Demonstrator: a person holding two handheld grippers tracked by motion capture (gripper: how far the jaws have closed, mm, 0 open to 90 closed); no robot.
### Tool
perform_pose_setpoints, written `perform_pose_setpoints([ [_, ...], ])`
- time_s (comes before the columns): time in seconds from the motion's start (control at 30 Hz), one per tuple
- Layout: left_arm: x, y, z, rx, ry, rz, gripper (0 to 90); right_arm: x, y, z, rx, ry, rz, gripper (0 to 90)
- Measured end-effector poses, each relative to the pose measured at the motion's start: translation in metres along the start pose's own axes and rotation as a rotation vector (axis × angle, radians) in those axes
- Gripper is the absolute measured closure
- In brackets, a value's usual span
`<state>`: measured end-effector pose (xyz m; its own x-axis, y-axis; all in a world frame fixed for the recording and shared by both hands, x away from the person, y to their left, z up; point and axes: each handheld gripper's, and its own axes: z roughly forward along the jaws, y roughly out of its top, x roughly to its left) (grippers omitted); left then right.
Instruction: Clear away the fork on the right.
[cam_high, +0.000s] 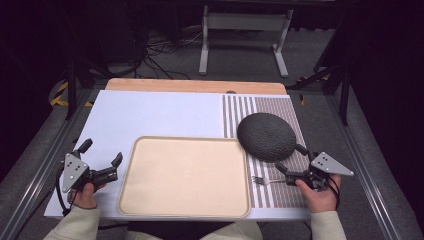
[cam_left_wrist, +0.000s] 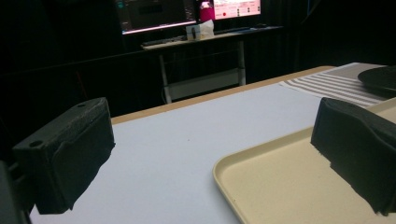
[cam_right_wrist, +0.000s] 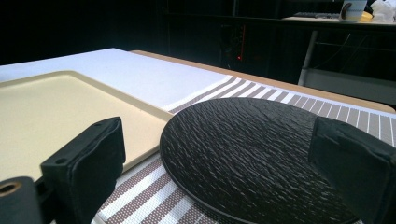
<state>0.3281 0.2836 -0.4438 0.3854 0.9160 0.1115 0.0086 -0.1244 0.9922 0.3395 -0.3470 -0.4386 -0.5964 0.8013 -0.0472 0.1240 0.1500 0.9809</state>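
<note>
1. High view. My left gripper rests on the white table surface, just beside the left edge of the beige tray. Its jaws stand wide apart with nothing between them. My right gripper sits on the striped placemat, near the lower right rim of the dark round plate. A fork lies on the placemat between the tray and my right hand; its handle end reaches the gripper body, though at this size I cannot tell whether they touch.

2. Left gripper view. Both black jaws are spread wide, empty. The tray's corner lies between and beneath them; the right-hand jaw stands over the tray, the left-hand jaw over bare table. The plate's edge shows far right.

3. Right gripper view. Jaws are fully spread and grip nothing. The plate lies flat on the placemat, framed between the jaws, apparently untouched. The tray lies to the left, its rim just beside the plate.
</note>
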Motion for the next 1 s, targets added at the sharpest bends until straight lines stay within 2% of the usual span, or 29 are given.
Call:
perform_pose_setpoints([
  [0.27, -0.001, 0.0, 0.0, 0.001, 0.007, 0.023, 0.2, -0.001, 0.0, -0.001, 0.003, 0.007, -0.003, 4.2],
  [0.67, 0.001, -0.001, 0.0, 0.001, 0.02, 0.003, 0.3, 0.002, 0.003, 0.002, 0.006, 0.031, 0.032, 4.2],
  [0.8, 0.002, 0.0, 0.0, 0.001, 0.021, 0.006, 0.3, 0.001, 0.008, 0.008, 0.003, 0.045, 0.057, 4.2],
  [1.0, 0.002, 0.0, 0.0, 0.0, 0.018, 0.003, 0.3, 0.002, 0.019, 0.019, 0.018, 0.068, 0.041, 4.2],
])
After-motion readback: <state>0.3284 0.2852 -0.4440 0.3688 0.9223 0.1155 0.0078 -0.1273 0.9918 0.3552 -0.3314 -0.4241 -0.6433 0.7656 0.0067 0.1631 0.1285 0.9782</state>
